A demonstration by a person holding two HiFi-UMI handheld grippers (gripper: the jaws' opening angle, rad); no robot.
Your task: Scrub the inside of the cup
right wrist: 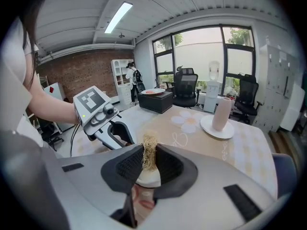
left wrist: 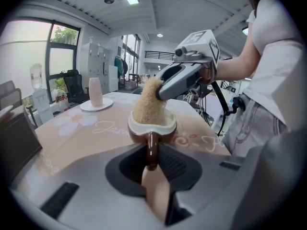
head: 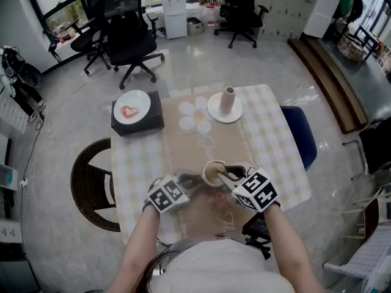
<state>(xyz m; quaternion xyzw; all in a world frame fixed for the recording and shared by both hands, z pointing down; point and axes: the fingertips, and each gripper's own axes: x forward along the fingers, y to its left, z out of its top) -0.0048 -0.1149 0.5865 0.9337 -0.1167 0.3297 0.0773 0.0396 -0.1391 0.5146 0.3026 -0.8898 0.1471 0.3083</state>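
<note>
A brown cup with a white inside [head: 212, 173] stands on the table near its front edge. My left gripper [head: 194, 180] is shut on the cup's handle [left wrist: 151, 150], which is pinched between its jaws. My right gripper [head: 223, 174] is shut on a tan loofah scrubber [right wrist: 149, 153], and the scrubber's end sits down inside the cup [right wrist: 147, 178]. In the left gripper view the scrubber [left wrist: 149, 102] rises out of the cup's rim [left wrist: 152, 126], with the right gripper [left wrist: 168, 86] angled in from above. The cup's bottom is hidden by the scrubber.
A pink vase on a white plate [head: 226, 104] stands at the table's far side. A black box with a plate of red food [head: 133, 110] sits at the far left corner. A dark round chair [head: 91, 185] is at the left, a blue chair [head: 300, 134] at the right.
</note>
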